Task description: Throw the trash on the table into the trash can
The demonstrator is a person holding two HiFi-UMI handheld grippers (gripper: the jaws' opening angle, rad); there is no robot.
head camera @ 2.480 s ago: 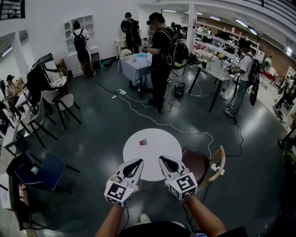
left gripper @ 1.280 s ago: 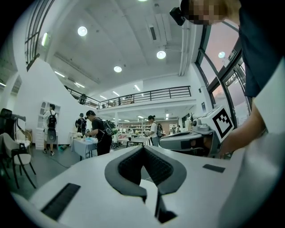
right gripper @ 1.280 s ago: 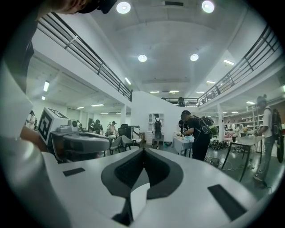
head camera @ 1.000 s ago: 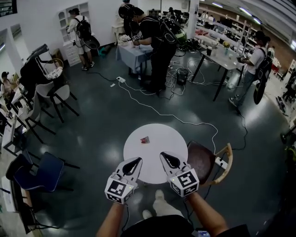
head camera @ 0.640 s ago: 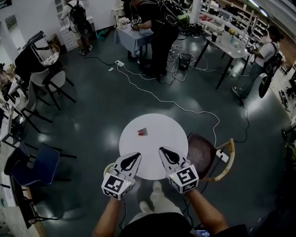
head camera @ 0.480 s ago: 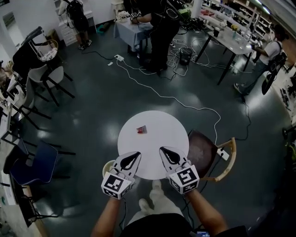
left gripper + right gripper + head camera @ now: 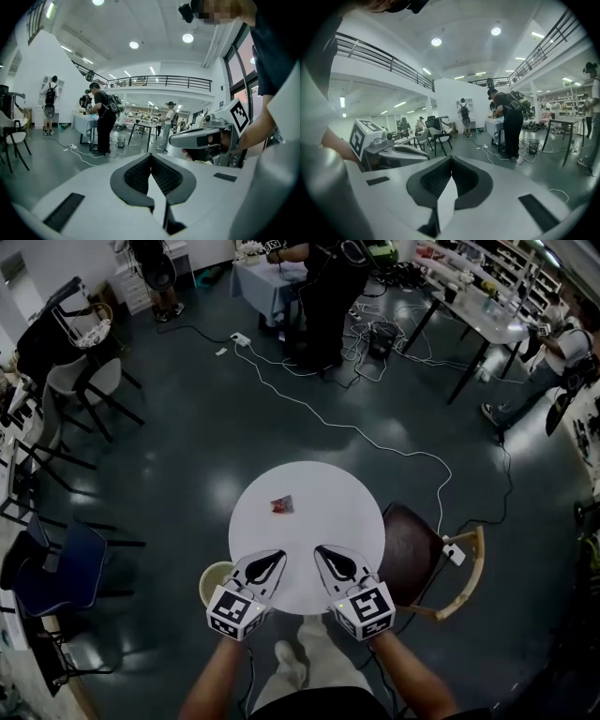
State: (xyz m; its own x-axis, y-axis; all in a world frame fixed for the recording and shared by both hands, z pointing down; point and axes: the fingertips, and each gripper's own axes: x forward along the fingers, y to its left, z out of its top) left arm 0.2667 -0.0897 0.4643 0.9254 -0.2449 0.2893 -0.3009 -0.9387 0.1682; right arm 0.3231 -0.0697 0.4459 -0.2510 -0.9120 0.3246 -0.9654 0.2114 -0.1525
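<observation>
The small red-and-white scrap of trash (image 7: pixel 282 505) on the round white table (image 7: pixel 328 493) is too small to identify. The pale round trash can (image 7: pixel 212 579) shows only in part, covered by the table's rim and the left gripper (image 7: pixel 278 556). The dark-brown wooden-framed chair (image 7: pixel 417 559) sits partly under the table. The person's forearms (image 7: pixel 214 679) are cut off by the head view's bottom edge.

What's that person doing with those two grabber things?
A person holds the left gripper and the right gripper over the near edge of the round white table, both shut and empty. A small red wrapper lies untouched on the table. The trash can stands on the floor by the table's left side.
</observation>
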